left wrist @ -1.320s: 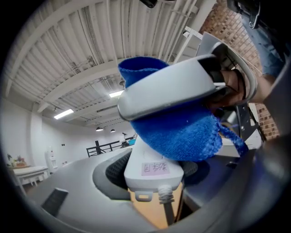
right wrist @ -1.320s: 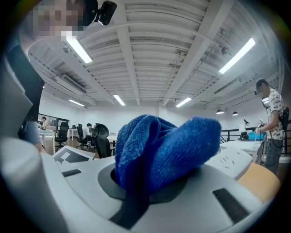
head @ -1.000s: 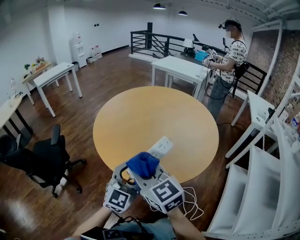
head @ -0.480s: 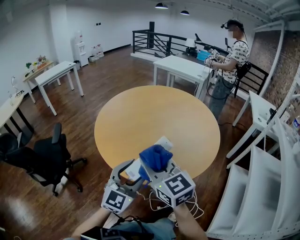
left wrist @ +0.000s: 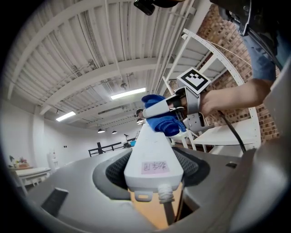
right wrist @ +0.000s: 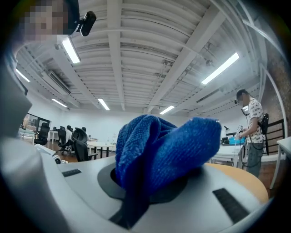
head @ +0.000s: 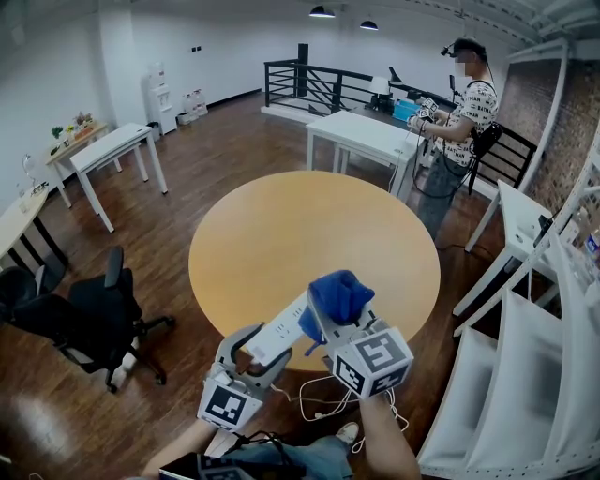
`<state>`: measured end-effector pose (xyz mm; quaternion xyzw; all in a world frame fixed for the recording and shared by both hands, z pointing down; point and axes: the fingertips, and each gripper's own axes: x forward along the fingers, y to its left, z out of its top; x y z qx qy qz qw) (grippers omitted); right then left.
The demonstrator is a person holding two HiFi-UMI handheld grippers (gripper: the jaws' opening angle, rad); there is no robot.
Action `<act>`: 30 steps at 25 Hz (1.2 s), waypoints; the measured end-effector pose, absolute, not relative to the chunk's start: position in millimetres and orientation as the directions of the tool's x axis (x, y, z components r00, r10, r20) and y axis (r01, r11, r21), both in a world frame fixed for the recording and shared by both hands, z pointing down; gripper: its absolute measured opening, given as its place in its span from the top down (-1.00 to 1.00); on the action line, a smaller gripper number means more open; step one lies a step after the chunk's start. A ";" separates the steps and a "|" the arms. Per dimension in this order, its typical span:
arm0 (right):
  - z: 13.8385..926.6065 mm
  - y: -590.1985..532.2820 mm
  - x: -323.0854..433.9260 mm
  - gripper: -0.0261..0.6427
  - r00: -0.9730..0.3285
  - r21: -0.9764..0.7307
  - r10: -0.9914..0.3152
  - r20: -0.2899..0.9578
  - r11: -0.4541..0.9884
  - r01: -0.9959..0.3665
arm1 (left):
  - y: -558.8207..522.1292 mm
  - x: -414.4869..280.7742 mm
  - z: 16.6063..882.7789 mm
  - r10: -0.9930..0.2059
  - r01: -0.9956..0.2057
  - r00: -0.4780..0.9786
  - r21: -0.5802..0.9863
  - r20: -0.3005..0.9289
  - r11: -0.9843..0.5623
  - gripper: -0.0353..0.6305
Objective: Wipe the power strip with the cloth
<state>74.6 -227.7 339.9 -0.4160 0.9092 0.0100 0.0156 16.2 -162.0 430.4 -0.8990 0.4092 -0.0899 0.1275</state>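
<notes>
Head view: left gripper [head: 255, 354] was clamped on the power strip [head: 279, 330] at its near cord end, above the near edge of the round table [head: 309, 220]. Strip's long axis ran far-right. Right gripper [head: 334, 309], closed on the blue cloth [head: 339, 291], sat at the strip's far end.

The power strip [head: 278, 334] has its far end hidden under the cloth [head: 339, 295]; print on its label [left wrist: 153, 167] is blurred.

- grippers: 2, i.e. left gripper [head: 255, 349] + right gripper [head: 330, 314]
- pwr strip [head: 281, 330]: 1
- blue cloth [head: 339, 292]: 1
- round table [head: 300, 230]: 1
- white rect. tables [head: 108, 147] [head: 361, 131] [head: 518, 208]: 3
- blk office chair [head: 94, 319]: 1
- person in bkgd [head: 464, 112]: 1
- ceiling lamps [head: 322, 12] [head: 367, 25]: 2
</notes>
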 end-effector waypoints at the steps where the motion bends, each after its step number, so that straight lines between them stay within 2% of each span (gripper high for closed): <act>1: 337.8 -230.1 79.7 0.77 -0.642 0.001 -0.765 -0.046 0.643 -0.766 | -161.0 15.8 430.9 -0.759 -0.713 0.648 -0.303 0.058 -0.632 0.05; 7: 334.2 -240.2 100.8 0.77 -0.583 -0.029 -0.809 -0.072 0.586 -0.810 | -156.4 14.1 432.3 -0.757 -0.710 0.650 -0.304 0.062 -0.635 0.05; 13: 335.9 -240.6 105.3 0.77 -0.580 -0.031 -0.812 -0.067 0.583 -0.812 | -156.1 19.8 434.5 -0.755 -0.708 0.651 -0.301 0.072 -0.639 0.05; 30: 351.0 -217.2 43.3 0.77 -0.690 -0.001 -0.724 -0.008 0.690 -0.724 | -170.4 15.7 433.6 -0.768 -0.727 0.637 -0.285 0.061 -0.625 0.05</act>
